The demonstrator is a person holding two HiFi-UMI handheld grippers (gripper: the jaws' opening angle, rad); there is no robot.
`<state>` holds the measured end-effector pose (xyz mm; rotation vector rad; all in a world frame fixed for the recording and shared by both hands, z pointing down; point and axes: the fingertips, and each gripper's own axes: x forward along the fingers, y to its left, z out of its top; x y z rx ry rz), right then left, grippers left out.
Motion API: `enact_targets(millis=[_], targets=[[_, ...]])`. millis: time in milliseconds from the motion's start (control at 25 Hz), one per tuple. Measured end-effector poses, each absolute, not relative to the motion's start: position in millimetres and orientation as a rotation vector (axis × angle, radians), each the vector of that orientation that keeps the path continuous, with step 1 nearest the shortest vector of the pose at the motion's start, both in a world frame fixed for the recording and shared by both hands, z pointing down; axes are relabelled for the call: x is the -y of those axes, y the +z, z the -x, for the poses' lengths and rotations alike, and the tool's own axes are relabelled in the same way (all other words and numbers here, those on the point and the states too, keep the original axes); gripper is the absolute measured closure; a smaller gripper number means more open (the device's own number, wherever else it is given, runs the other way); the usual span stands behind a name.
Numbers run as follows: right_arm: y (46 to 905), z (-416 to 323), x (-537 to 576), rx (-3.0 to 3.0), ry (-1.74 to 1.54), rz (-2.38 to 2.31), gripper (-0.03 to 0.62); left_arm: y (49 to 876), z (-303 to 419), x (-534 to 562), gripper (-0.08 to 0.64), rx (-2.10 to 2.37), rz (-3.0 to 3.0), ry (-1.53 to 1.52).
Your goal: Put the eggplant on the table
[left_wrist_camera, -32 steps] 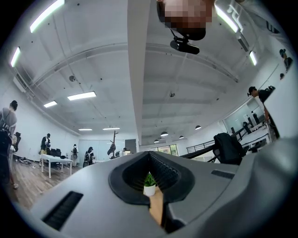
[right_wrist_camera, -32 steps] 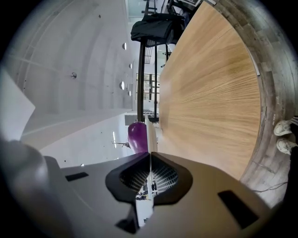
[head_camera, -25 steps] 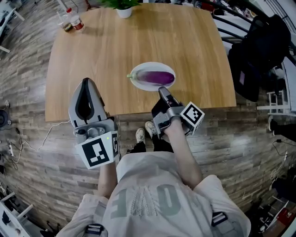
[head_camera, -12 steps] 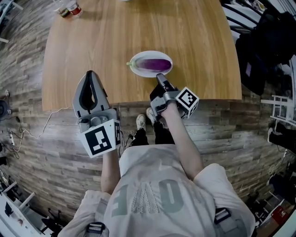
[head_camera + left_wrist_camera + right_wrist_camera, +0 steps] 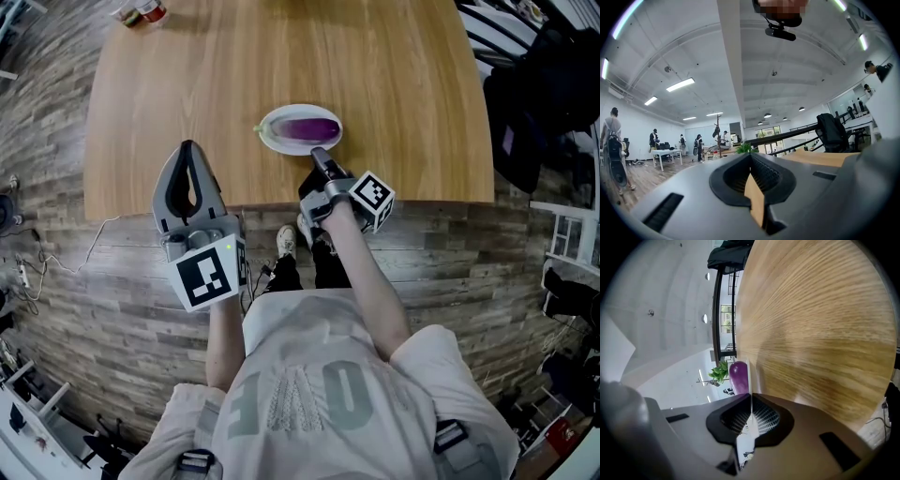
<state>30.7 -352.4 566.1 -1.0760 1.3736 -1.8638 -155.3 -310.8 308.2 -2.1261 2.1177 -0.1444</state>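
A purple eggplant [image 5: 307, 127] lies on a white plate [image 5: 272, 134] near the front edge of the wooden table [image 5: 187, 75]. My right gripper [image 5: 316, 154] is shut with nothing in it, its tip right at the plate's near rim. In the right gripper view the shut gripper [image 5: 751, 397] points at the plate [image 5: 749, 373], seen edge-on, with the eggplant [image 5: 738, 377] behind it. My left gripper [image 5: 187, 148] is shut and empty, hanging over the table's front left, well left of the plate. The left gripper [image 5: 751, 157] faces level across the room.
Small jars [image 5: 141, 11] stand at the table's far left corner. A potted plant [image 5: 721, 372] sits at the far edge. Dark chairs and bags [image 5: 534, 103] crowd the right side. People stand round a white table [image 5: 665, 152] far off.
Both grippers have come down toward the table. The right gripper's tip has closed in on the plate's near rim. The eggplant and plate have not moved.
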Motion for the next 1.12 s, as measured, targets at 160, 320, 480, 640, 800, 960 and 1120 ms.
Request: enact_targets(millis=[160,320,480,640,800,960,1120], targets=[[574,-28,350,-1.342,-1.891,1.087,0.568,311,157,311,0.552,-2.123,2.129,-0.149],[578,-26,350,-1.309,-1.91,1.093,0.568,314,158,312,0.552,-2.127,2.13,-0.157],[582,-26,347,-1.293,-1.915,1.163,0.566,313,161,311,0.551,-2.125,2.131,-0.16],[586,-25,346,-1.287,-1.924,1.242,0.566,313,173,310,0.552,-2.148,2.107,-0.162],[592,-29,342,-1.257,-1.937,1.313,0.565,313,184,310,0.551,-2.171,2.086,-0.165],[593,-34,338,-1.235,-1.924,1.356,0.563,308,187,311,0.552,-2.166,2.079,-0.161],[589,-33,336,-1.22,-1.916,1.354,0.515,306,187,311,0.552,-2.16,2.078,-0.162]])
